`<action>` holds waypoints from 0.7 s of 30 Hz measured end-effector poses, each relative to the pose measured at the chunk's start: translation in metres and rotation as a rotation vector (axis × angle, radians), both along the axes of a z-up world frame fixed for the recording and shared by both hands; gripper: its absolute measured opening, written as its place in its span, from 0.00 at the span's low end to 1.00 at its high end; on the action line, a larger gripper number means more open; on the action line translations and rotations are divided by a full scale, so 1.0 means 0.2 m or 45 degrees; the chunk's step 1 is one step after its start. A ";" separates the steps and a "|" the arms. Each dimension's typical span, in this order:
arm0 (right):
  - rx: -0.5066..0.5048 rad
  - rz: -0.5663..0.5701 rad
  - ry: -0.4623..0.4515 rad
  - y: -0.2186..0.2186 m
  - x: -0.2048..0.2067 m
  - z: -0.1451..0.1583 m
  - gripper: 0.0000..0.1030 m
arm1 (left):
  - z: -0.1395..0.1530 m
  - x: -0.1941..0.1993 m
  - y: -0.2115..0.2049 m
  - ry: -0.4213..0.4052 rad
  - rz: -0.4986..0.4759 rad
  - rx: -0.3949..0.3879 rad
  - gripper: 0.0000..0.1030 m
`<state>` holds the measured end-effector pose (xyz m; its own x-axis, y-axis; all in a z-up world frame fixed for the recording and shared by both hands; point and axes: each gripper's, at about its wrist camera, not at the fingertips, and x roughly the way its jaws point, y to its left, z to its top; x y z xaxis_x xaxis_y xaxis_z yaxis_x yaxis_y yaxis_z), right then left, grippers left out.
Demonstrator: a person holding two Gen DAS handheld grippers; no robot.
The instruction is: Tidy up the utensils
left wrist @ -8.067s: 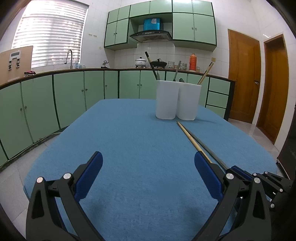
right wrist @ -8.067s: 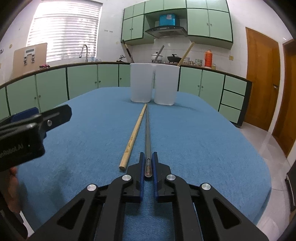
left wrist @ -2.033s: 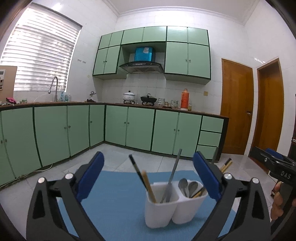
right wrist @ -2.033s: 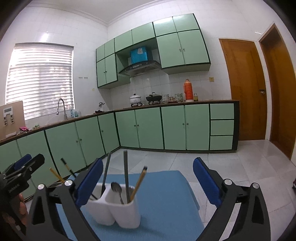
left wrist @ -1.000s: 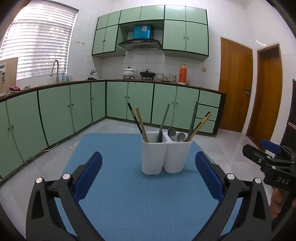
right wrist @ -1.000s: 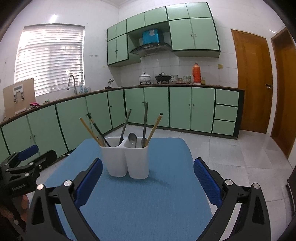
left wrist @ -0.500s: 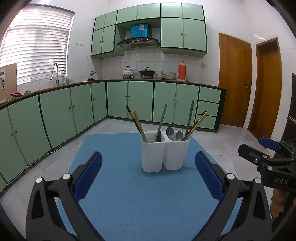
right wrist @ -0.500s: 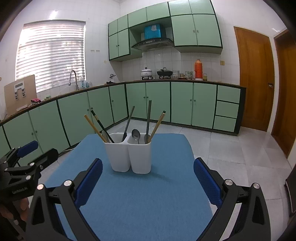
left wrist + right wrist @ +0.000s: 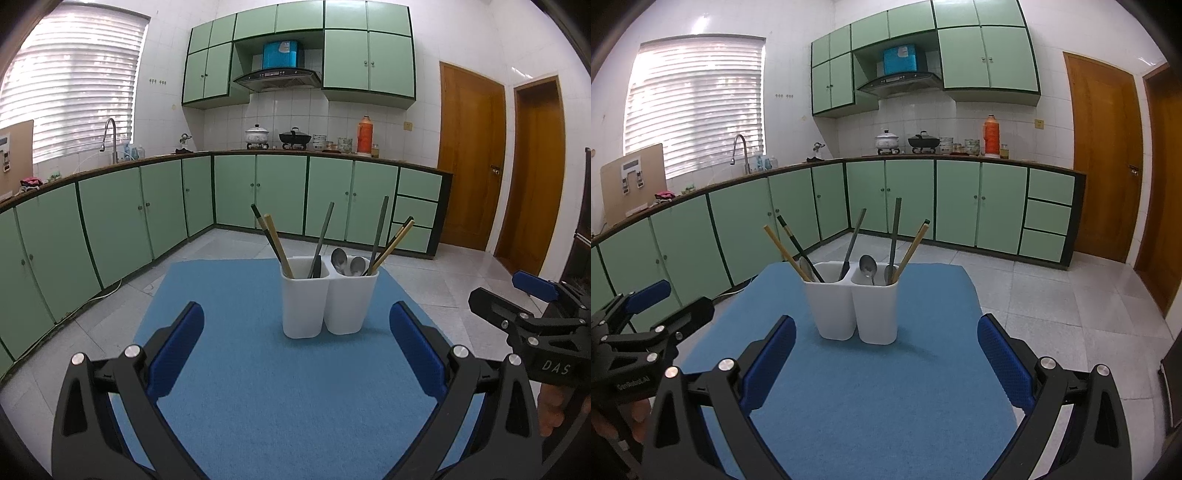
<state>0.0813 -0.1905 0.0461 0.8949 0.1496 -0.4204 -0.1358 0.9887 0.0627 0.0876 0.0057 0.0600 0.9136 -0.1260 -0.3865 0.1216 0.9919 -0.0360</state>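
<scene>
Left gripper (image 9: 295, 343): jaws wide apart, nothing between them, held above the near part of the blue mat (image 9: 258, 406). Blue pads (image 9: 173, 349) face each other across the gap.

Right gripper (image 9: 886, 350): also spread wide and empty, over the same mat. In the left view it shows at the right edge, a hand (image 9: 554, 410) under it.

Straight ahead of both, well apart from the fingers: white holder (image 9: 328, 299) with two compartments, upright near the mat's far end.

Left compartment: a tan chopstick (image 9: 277, 245) and a dark chopstick (image 9: 263, 229) leaning left, and a grey-handled utensil (image 9: 322, 236).

Right compartment: two spoons (image 9: 345, 260), bowls up, a grey handle (image 9: 379, 230) and a pair of chopsticks (image 9: 395, 240) leaning right.

No utensils lie on the mat.

Beyond: tiled floor, green cabinets (image 9: 280, 192), wooden doors (image 9: 469, 155).
</scene>
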 end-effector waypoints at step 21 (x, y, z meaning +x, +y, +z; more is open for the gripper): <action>-0.011 0.017 -0.003 0.01 0.00 -0.01 0.94 | 0.00 0.01 0.00 0.004 0.004 -0.003 0.95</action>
